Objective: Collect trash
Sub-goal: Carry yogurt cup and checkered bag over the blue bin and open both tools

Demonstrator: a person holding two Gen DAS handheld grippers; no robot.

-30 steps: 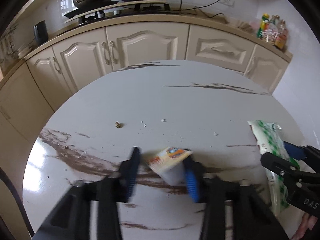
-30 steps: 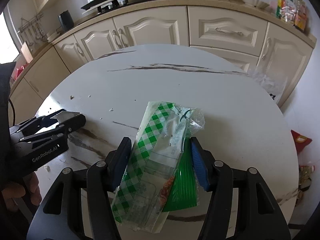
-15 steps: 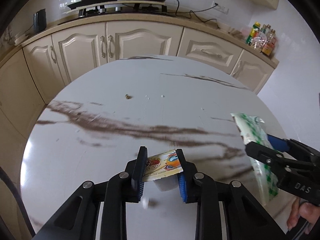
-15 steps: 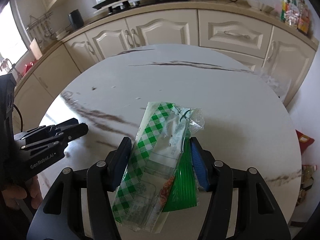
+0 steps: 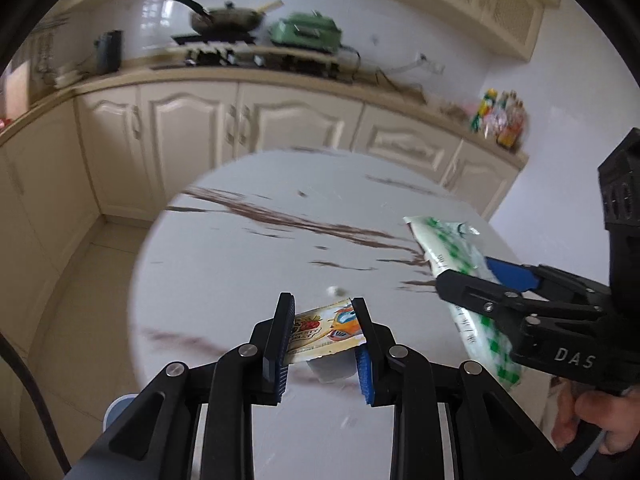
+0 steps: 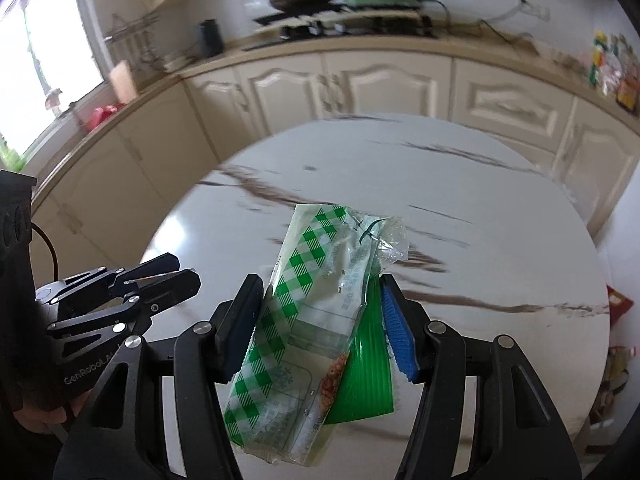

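My left gripper (image 5: 323, 344) is shut on a small white cup with a colourful printed foil lid (image 5: 326, 330), held above the near edge of the round marble table (image 5: 248, 264). My right gripper (image 6: 320, 324) is shut on a green-checked clear plastic food wrapper (image 6: 316, 296) with a green ridged tray (image 6: 368, 376) behind it. In the left wrist view the right gripper (image 5: 480, 280) shows at the right, still clamped on the wrapper (image 5: 448, 248). The left gripper (image 6: 168, 276) appears at the left of the right wrist view. A hand (image 5: 592, 428) holds the right tool.
A small brown crumb (image 5: 302, 194) and a white bit (image 5: 334, 291) lie on the table. Cream cabinets (image 5: 256, 132) curve behind, with a stove, pan (image 5: 228, 18) and green appliance (image 5: 306, 32) on the counter. Bottles (image 5: 500, 118) stand at the counter's right end. Packets (image 6: 616, 304) lie on the floor.
The left gripper closed on the lidded cup and lifted it. Both grippers pulled back and up from the table, so more of the kitchen shows. The right grip is unchanged.
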